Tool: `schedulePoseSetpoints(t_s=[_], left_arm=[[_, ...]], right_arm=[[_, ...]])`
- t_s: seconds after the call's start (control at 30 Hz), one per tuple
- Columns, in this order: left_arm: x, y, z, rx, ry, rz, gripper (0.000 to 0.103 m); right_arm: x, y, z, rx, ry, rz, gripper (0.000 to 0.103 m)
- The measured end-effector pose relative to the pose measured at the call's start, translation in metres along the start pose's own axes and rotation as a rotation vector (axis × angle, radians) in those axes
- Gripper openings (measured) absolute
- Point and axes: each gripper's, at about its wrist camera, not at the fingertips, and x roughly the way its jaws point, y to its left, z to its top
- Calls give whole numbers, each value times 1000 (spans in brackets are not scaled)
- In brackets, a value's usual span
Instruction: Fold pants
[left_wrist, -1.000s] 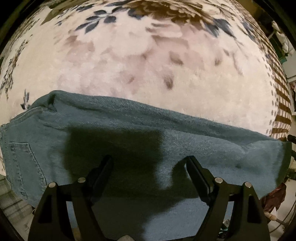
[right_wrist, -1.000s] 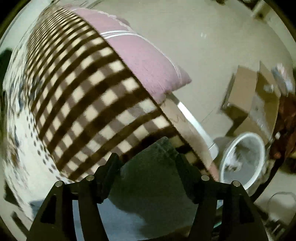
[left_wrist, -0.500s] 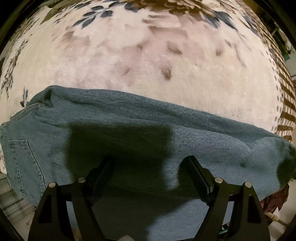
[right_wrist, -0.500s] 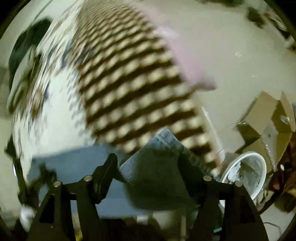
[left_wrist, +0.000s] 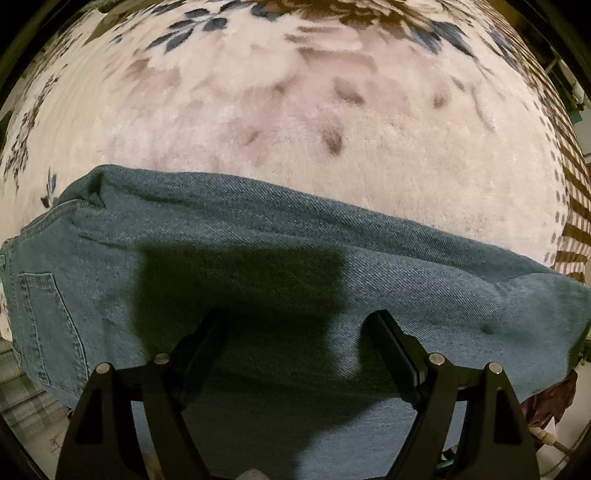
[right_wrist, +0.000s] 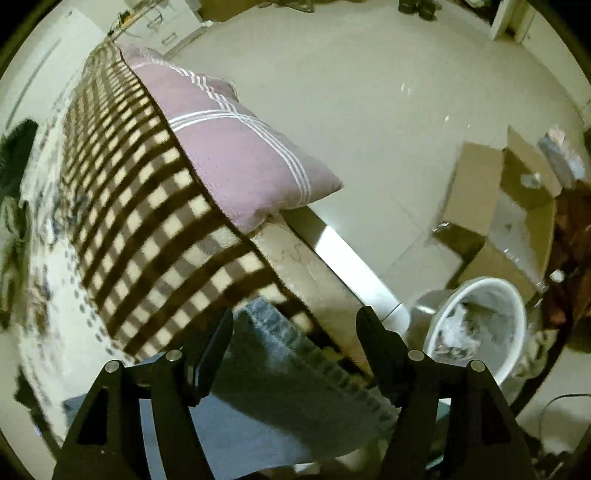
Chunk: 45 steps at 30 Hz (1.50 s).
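Floral plush blanket carried the jeans, spread from 9 to 3 o'clock.
I held my left gripper spread above the denim; my right gripper stood apart over the hem.

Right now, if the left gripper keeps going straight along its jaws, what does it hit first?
Most likely the jeans. The left gripper points down at the denim, jaws open with nothing between them, its shadow falling on the cloth just ahead. The floral blanket lies beyond. How much gap remains is unclear.

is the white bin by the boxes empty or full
Not empty: the bin holds crumpled white scraps up its sides; how deep they go, cannot tell.
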Motion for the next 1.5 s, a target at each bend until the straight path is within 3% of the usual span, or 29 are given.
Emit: schedulePoseSetpoints(t_s=[0.13,0.17,0.23,0.27,0.33,0.43,0.5,0.57,0.63,0.77,0.9,0.97,1.03,1.13,1.3,1.4,1.5], left_arm=[[1,-1,-4,-5,-8,9,81],[0,-1,-5,-7,-9,9,81],[-1,-1,-8,-8,-9,6,81],[-5,0,-9,-9,-9,2,81],[-11,3,-11,-15,-17,-13,81],[-24,5,-16,-11,-50,-24,81],[-29,4,-19,7,-67,-14,81],[-31,3,-20,26,-78,-2,81],[-27,2,-20,41,-82,12,81],[-11,-2,-11,47,-68,41,81],[-1,-4,6,53,-85,68,83],[-4,-4,16,69,-107,95,83],[-4,0,23,69,-122,105,83],[1,9,29,51,-114,90,83],[-24,22,21,20,-118,54,83],[-49,22,0,36,-125,-9,83],[-54,0,-23,105,-101,-65,83]], right_arm=[[19,3,-9,-33,92,83,70],[23,6,-12,-40,101,87,64],[25,16,-17,-80,69,74,1],[23,24,-20,-122,37,7,1],[16,33,-24,-178,-20,-36,0],[5,30,-22,-167,-103,-136,0],[0,15,-15,-95,-133,-201,0],[-4,11,-11,-74,-90,-166,1],[-3,25,-15,-62,4,-9,5],[17,113,-61,-233,213,142,16],[68,203,-125,-405,414,186,16],[97,232,-150,-457,456,165,16],[103,246,-151,-429,396,146,16],[99,237,-140,-284,343,219,15],[91,230,-138,-272,311,266,18],[61,209,-136,-251,258,297,53],[23,168,-139,-184,144,288,67]])
